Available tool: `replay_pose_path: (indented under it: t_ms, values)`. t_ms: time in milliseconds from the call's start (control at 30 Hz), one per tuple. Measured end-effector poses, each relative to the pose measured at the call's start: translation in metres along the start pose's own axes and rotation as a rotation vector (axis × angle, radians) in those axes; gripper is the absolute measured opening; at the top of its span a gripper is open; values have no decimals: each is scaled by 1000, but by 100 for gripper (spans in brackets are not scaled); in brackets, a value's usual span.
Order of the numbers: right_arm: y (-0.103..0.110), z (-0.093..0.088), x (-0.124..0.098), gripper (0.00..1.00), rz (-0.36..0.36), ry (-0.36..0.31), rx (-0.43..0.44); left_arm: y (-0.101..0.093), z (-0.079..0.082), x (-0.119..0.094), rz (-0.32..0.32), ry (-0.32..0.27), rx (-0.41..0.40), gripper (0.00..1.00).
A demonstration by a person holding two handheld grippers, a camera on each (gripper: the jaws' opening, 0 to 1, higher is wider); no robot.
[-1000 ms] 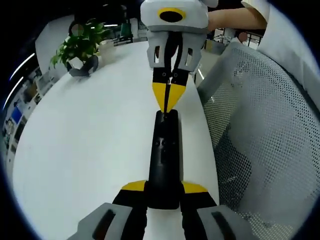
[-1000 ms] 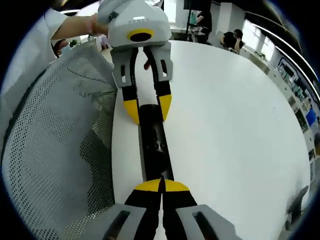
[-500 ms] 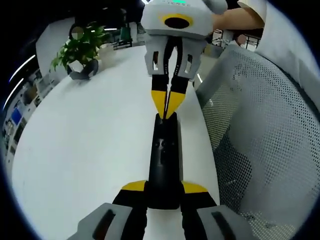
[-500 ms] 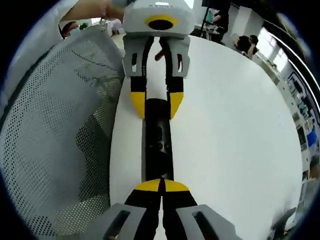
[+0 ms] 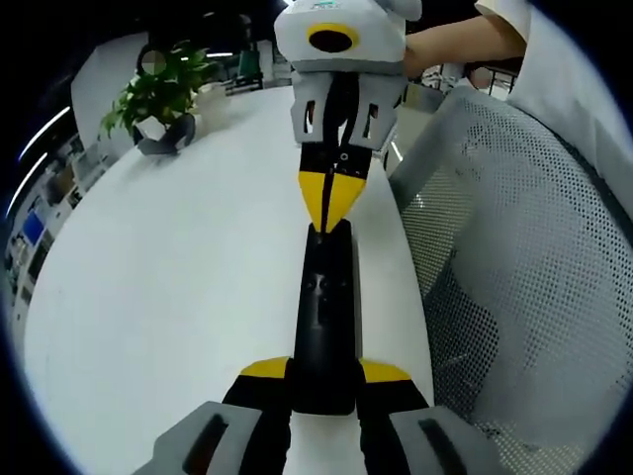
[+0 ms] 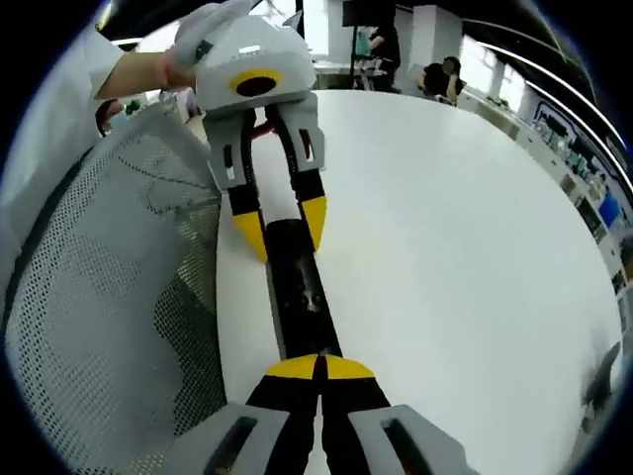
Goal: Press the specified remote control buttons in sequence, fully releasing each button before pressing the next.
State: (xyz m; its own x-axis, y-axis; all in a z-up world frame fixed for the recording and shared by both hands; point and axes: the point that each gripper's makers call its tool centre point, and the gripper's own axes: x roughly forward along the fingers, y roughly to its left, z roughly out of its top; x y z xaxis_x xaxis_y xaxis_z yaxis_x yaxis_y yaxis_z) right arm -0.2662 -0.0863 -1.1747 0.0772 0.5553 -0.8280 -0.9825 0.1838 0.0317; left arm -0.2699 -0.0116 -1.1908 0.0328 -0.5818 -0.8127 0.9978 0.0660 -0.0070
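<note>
A long black remote (image 5: 324, 307) lies lengthwise on the white table (image 5: 178, 287). My left gripper (image 5: 324, 371) is shut on its near end, one yellow tip on each side. My right gripper (image 5: 326, 213) reaches in from the far side, shut, its joined yellow tips resting on the remote's far top end. In the right gripper view, my right gripper (image 6: 318, 368) points its shut tips at the remote (image 6: 300, 292), and the left gripper (image 6: 284, 230) clamps the other end. A person's hand holds each gripper.
A grey mesh chair back (image 5: 514, 277) stands close along the table's edge, also seen as mesh (image 6: 109, 297). A potted plant (image 5: 158, 99) sits at the table's far left. People sit in the background (image 6: 435, 74). The table (image 6: 445, 247) spreads wide beside the remote.
The right gripper's shut tips dipped slightly along the remote's end and stay on it. The right gripper view has tilted. The left gripper keeps its hold.
</note>
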Motion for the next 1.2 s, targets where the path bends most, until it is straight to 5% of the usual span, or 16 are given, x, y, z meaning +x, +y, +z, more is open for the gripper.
replay_pose_path:
  t_ms: [67,133,167,200,567,700,933,1200]
  values:
    - [4,4,4,0,24,10,-57,0,0,0,1,5,-1,24]
    - [4,-5,8,0,31,90,-136,0,0,0,2,7,-3,24]
    - [3,7,10,0,27,32,-193,0,0,0,4,7,-4,24]
    - [3,-3,8,0,28,100,-181,0,0,0,5,5,-7,24]
    - [6,0,12,0,13,233,-528,0,0,0,3,15,3,24]
    - [5,0,12,0,8,238,-503,0,0,0,3,14,2,24]
    - [7,5,7,6,56,10,-96,0,0,0,5,14,-3,24]
    - [6,4,9,5,56,56,-231,0,0,0,6,16,-6,24]
